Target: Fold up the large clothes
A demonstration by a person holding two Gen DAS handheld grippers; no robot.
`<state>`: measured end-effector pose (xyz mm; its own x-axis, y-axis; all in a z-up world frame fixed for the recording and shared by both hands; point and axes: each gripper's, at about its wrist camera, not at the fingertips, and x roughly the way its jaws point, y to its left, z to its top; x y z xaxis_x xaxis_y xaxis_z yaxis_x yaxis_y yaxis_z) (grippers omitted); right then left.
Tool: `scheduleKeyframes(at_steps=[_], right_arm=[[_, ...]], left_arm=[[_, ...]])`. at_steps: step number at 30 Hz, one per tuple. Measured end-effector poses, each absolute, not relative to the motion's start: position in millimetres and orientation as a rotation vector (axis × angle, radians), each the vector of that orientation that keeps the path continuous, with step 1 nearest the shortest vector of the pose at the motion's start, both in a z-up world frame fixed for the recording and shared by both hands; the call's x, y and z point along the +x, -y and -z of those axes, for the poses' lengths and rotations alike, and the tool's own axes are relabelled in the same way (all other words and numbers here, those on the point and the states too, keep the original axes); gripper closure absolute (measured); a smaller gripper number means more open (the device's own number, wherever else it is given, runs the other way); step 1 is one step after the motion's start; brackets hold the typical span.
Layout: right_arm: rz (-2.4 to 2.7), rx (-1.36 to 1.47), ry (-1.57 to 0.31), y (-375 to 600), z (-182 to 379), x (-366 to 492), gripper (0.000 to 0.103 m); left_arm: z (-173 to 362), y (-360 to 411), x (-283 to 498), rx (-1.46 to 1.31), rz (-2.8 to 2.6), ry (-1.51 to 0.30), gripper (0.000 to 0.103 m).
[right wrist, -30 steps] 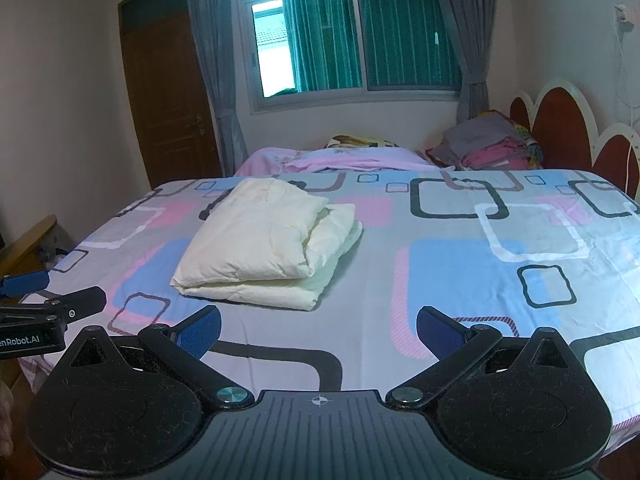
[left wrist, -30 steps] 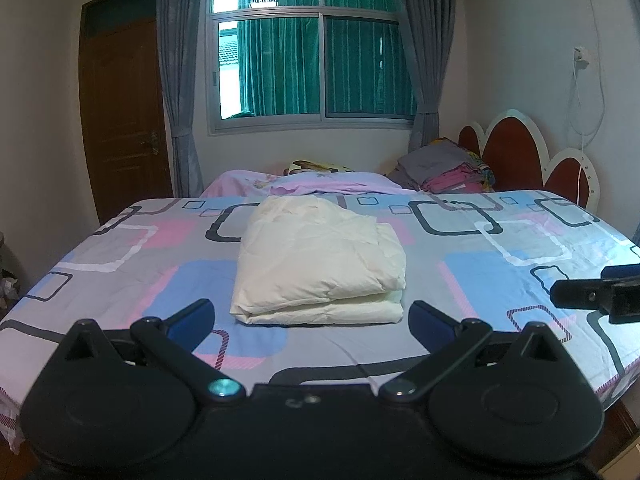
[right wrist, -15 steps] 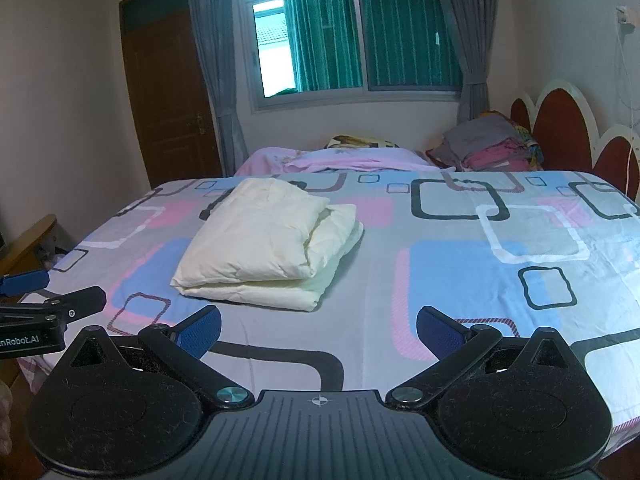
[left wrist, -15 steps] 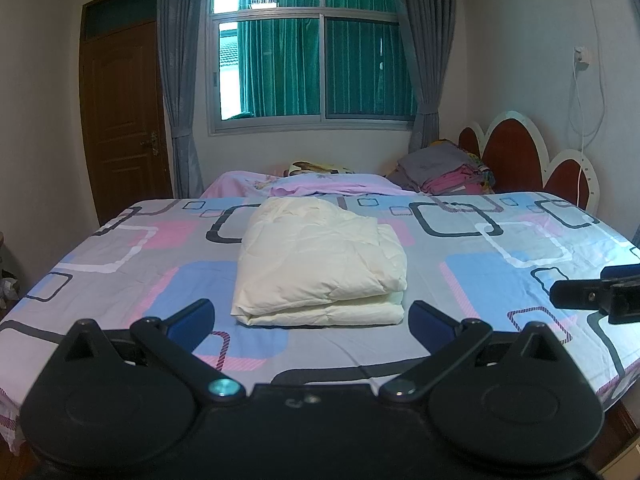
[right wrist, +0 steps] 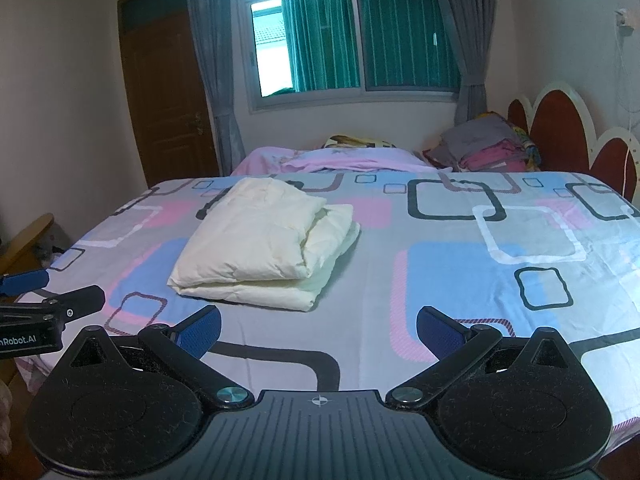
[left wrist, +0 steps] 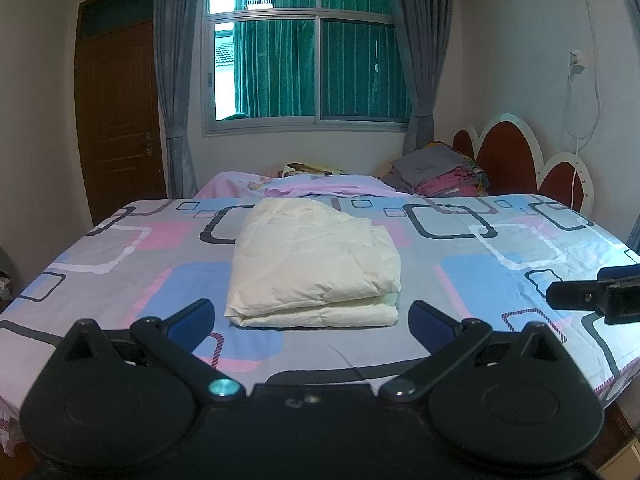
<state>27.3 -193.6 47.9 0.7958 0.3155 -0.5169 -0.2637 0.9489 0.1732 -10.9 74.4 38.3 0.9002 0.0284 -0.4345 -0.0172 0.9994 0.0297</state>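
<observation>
- Presently, the left gripper (left wrist: 310, 318) is held level over the near edge of the bed (left wrist: 500, 280); its blue-padded fingers (left wrist: 191, 318) are spread wide apart, holding and touching nothing.
- Right gripper (right wrist: 318, 326): likewise over the near edge, fingers (right wrist: 438, 330) spread wide, empty and clear of the bedding.
- Each gripper shows in the other's view: the right one at the right edge of the left wrist view, the left one at the left edge of the right wrist view.
- Cream garment (left wrist: 314, 264), (right wrist: 266, 238): folded into a thick, puffy rectangular bundle of stacked layers, lying flat on the patterned bedsheet (right wrist: 460, 272). It sits left of the bed's centre, set back from the near edge, directly ahead of the left gripper and apart from both sets of fingers.
- Far edge of the bed: a pink cover (left wrist: 304, 188) lies bunched, and a stack of folded clothes (left wrist: 440, 174) rests at the far right corner beside the red headboard (left wrist: 508, 160).
</observation>
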Motion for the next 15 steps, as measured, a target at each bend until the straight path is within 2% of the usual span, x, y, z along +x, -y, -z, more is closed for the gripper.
scheduleKeyframes(at_steps=[15], right_arm=[[-0.324,0.085,-0.574,189.6,-47.7,30.8,0.0]], left_arm=[[-38.3,-77.7,-12.3,0.013,-0.024,-0.453,0.001]])
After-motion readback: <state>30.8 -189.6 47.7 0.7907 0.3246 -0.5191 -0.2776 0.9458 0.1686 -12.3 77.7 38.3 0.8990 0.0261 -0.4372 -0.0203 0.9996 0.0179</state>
